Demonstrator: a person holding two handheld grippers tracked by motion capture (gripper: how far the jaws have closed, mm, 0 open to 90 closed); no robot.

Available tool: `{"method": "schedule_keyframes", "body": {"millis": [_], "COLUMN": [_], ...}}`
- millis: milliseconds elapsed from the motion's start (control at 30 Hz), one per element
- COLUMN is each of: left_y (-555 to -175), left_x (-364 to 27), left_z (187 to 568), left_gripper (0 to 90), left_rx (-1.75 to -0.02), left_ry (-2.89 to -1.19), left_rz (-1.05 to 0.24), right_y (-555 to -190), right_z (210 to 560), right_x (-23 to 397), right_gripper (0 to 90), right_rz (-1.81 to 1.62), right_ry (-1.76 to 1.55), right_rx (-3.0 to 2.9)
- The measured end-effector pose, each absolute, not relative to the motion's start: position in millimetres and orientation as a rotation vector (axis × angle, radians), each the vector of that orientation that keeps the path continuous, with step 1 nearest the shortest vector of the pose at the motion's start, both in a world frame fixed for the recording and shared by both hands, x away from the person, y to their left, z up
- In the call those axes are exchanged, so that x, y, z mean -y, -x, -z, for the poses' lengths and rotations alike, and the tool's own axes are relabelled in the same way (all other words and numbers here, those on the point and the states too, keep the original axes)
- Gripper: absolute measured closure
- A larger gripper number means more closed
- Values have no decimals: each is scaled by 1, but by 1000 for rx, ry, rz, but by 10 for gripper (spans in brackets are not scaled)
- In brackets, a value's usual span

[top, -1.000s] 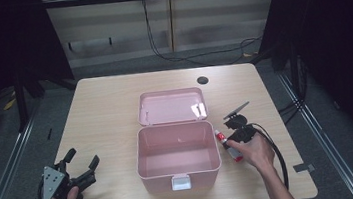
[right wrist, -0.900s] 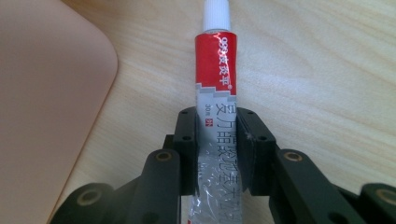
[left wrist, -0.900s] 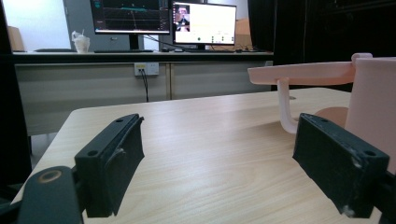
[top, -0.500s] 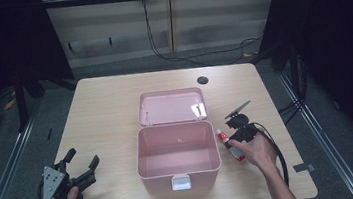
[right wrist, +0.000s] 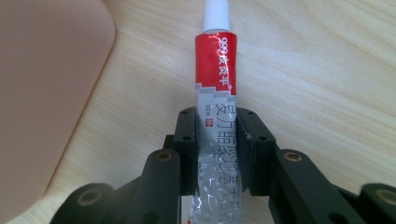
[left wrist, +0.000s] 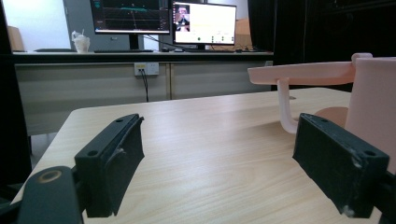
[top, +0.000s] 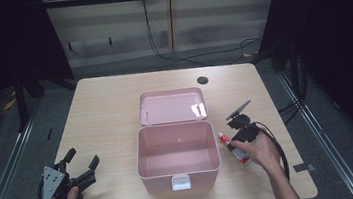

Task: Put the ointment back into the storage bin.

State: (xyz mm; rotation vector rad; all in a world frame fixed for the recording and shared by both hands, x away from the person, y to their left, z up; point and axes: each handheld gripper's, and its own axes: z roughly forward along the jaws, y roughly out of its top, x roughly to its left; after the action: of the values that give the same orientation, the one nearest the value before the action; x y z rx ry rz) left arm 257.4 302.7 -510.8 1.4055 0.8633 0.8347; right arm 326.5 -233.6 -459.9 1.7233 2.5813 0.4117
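Right tongs (right wrist: 218,149): mine, clamped on the red-and-silver tube (right wrist: 217,79), white cap pointing away from me.
Tube location: just right of the pink box (top: 177,152), toward the tabletop's (top: 105,112) right edge.
Left tongs (top: 82,163): mine, spread wide, gripping nothing, near the front-left corner.
Box: lid open, mid-tabletop.

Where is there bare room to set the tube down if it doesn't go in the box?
Bare tabletop lies left of the pink box, up to the left gripper, and behind the open lid. The box interior is bare too. It is crowded right of the box, where the right gripper holds the tube.
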Motion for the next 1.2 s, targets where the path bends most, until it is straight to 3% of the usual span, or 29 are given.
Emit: {"method": "schedule_keyframes", "body": {"millis": [1200], "left_y": [-257], "left_x": [-303], "left_z": [511], "left_gripper": [158], "left_rx": [-864], "left_ry": [-1406], "left_rz": [-835], "right_y": [-322], "right_z": [429], "right_x": [253], "right_gripper": [716], "right_rz": [-389], "right_ry": [-1723], "right_rx": [-2621]}}
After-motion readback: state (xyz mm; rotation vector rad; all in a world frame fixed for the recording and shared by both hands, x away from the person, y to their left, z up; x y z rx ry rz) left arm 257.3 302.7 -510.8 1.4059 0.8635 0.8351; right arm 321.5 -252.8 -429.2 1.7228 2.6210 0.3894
